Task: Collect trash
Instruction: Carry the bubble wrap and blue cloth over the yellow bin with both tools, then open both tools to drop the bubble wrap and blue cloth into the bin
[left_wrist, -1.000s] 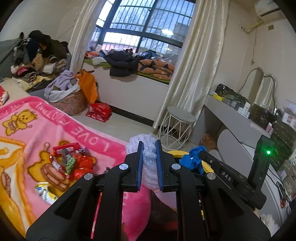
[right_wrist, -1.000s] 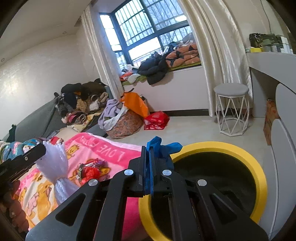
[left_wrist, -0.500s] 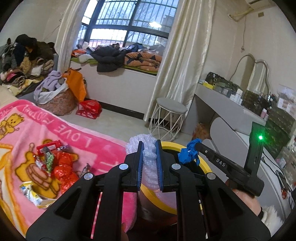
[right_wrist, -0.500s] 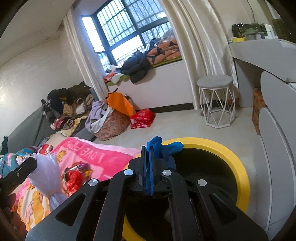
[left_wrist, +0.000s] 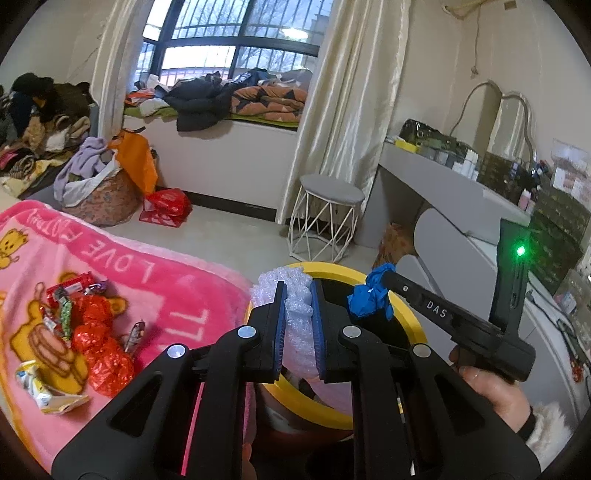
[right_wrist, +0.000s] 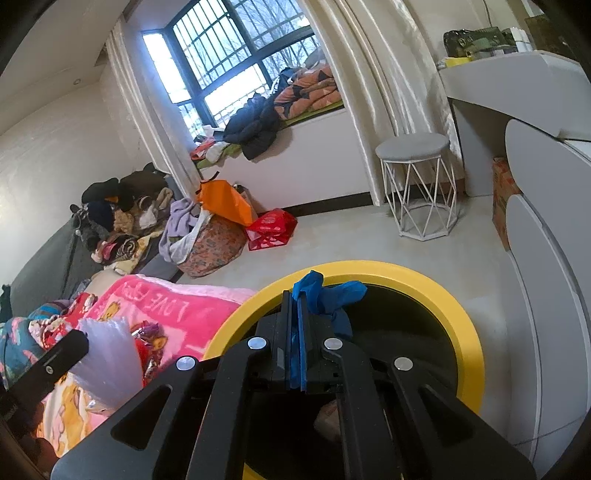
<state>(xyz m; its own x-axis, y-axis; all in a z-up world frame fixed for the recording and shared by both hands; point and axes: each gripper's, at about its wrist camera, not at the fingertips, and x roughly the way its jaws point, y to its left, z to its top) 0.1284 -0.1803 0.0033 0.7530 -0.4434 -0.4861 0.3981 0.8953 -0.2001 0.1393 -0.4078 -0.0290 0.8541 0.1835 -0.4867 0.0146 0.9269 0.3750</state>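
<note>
Bubble wrap (left_wrist: 297, 314) is clamped in the left gripper (left_wrist: 298, 295) and a blue scrap (right_wrist: 325, 295) in the right gripper (right_wrist: 295, 306), both held over the yellow-rimmed bin (right_wrist: 458, 317) for dropping; wrappers (left_wrist: 92, 332) are left near the blanket (left_wrist: 166, 273) edge.

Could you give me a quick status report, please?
Left gripper shut on white bubble wrap. Right gripper shut on crumpled blue glove, above yellow-rimmed bin. Nothing blocking.
</note>
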